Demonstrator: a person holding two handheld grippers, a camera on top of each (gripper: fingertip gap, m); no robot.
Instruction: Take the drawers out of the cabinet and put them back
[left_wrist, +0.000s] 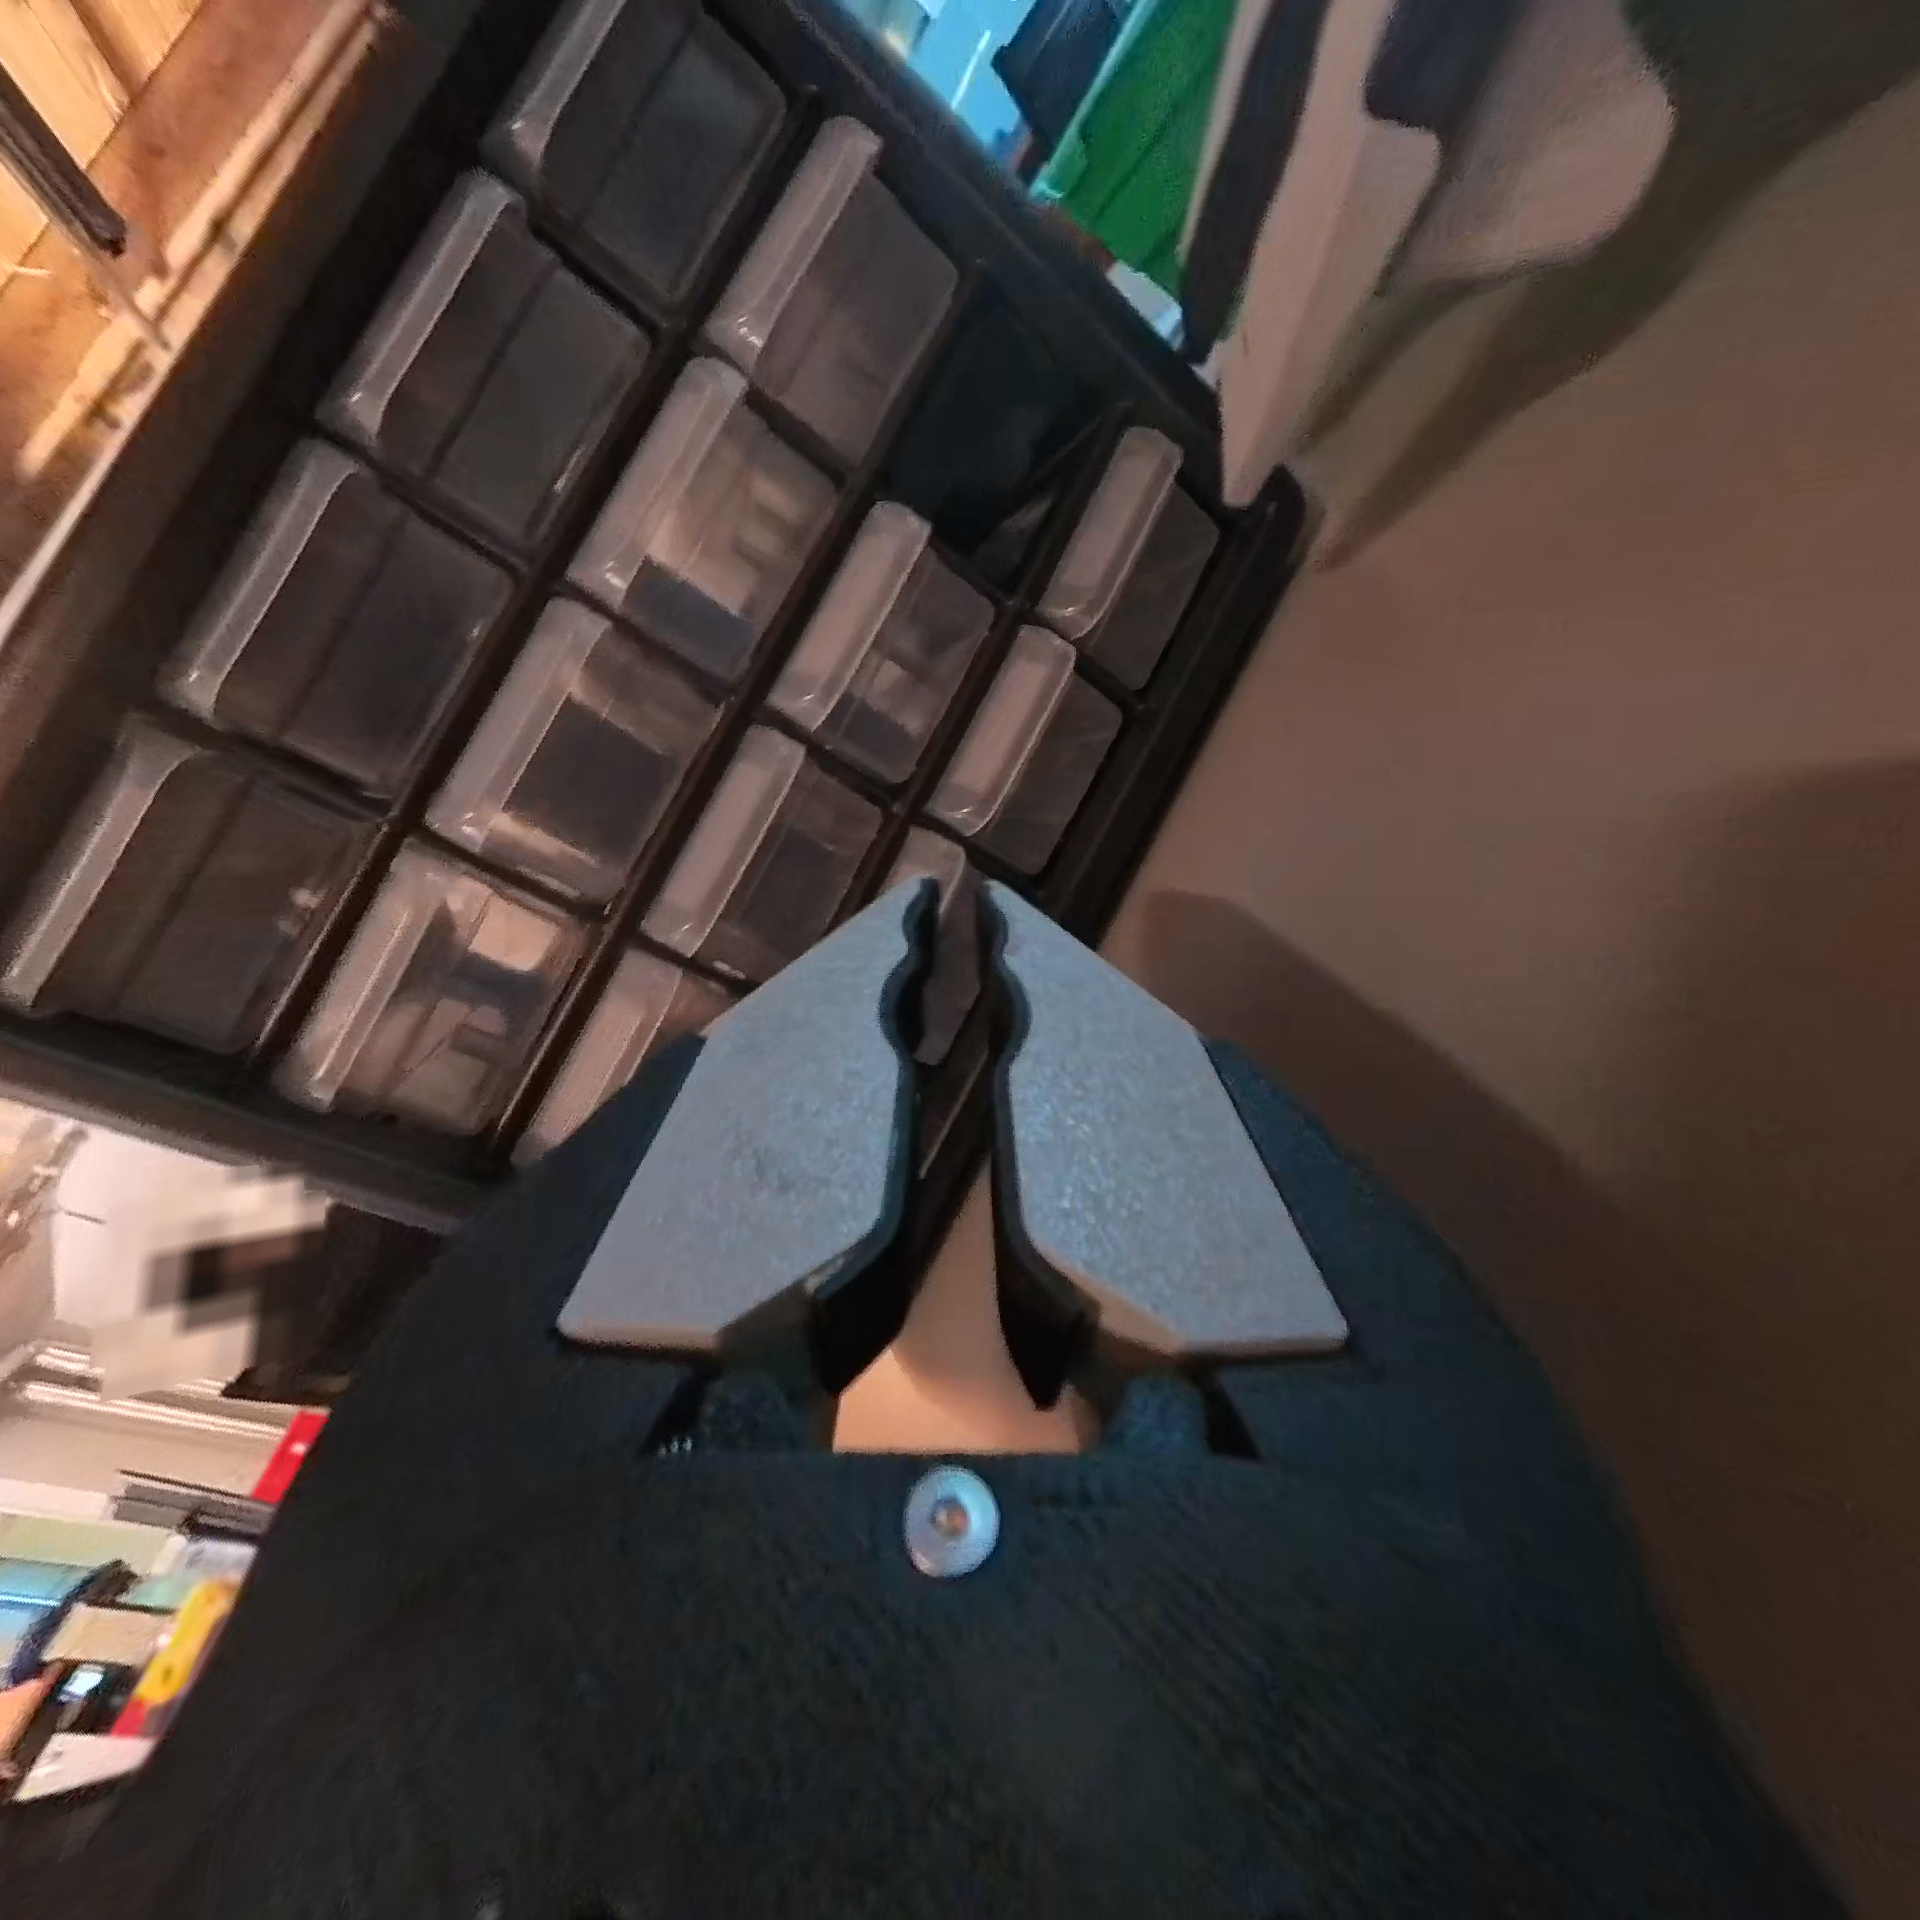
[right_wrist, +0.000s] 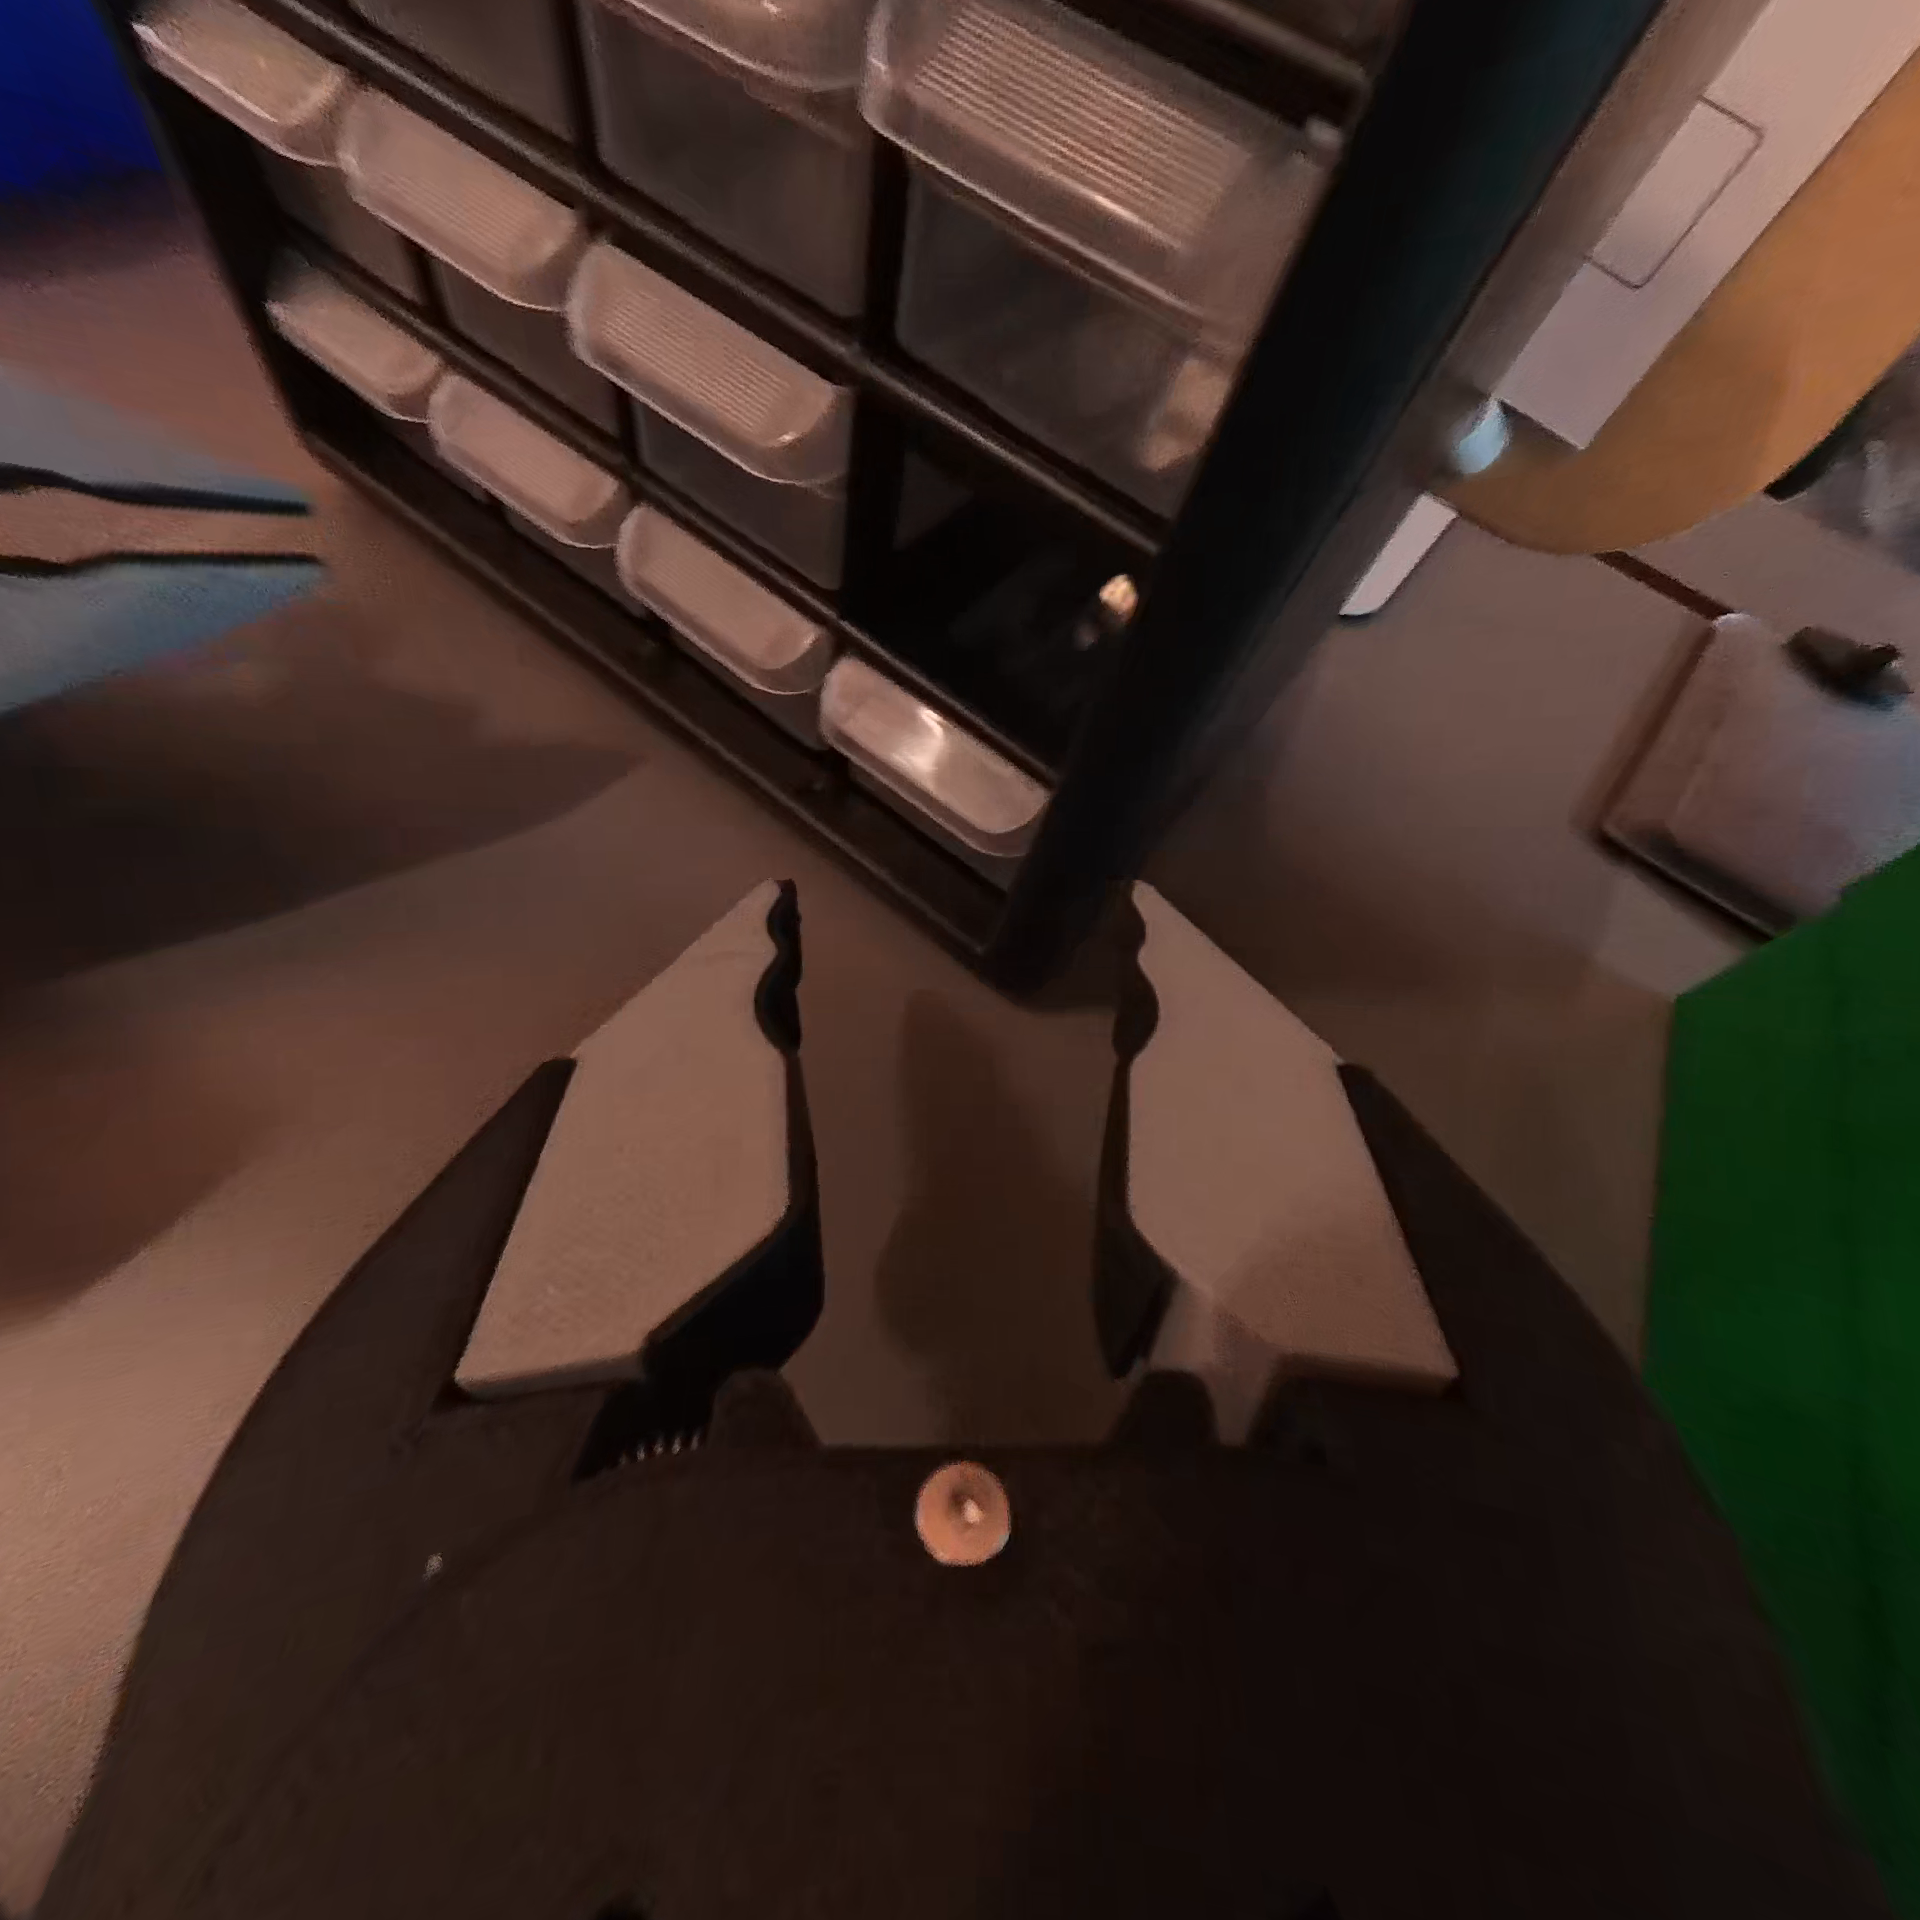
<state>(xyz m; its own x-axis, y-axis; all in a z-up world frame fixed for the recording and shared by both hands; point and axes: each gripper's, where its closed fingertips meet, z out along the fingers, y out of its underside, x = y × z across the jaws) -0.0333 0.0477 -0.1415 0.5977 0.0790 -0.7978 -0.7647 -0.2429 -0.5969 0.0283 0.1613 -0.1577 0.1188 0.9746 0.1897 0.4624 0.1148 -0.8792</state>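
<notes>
- Right wrist view has the brown tabletop (right_wrist: 312, 1039) as its widest surface, and the black small-parts cabinet (right_wrist: 1132, 665) stands on it, just ahead of the right gripper (right_wrist: 961, 940).
- Left wrist view shows the same cabinet (left_wrist: 1273, 540) rolled sideways in frame, its grid filled with clear plastic drawers (left_wrist: 332, 634).
- One bay, the empty slot (right_wrist: 997, 582), is dark and open in the right column, second row from the bottom; in the left view that slot (left_wrist: 997, 416) reads the same way. The missing drawer itself does not show in either view.
- A green block (right_wrist: 1787, 1299) sits at the right edge, near the cabinet but apart from it.
- The right gripper's claw is spread wide with nothing between the fingers; its right tip is close to the cabinet's lower corner.
- The left gripper (left_wrist: 956, 935) has its claw pressed nearly together on a thin dark strip; what that strip is, I cannot tell.
- Judgement: to pull another drawer, the right claw should square up to one ribbed drawer lip (right_wrist: 707, 364), pinch it, and draw straight out while the other gripper steadies the frame, lest the light cabinet slide.
- No brand, label or readable writing shows on cabinet or drawers.
</notes>
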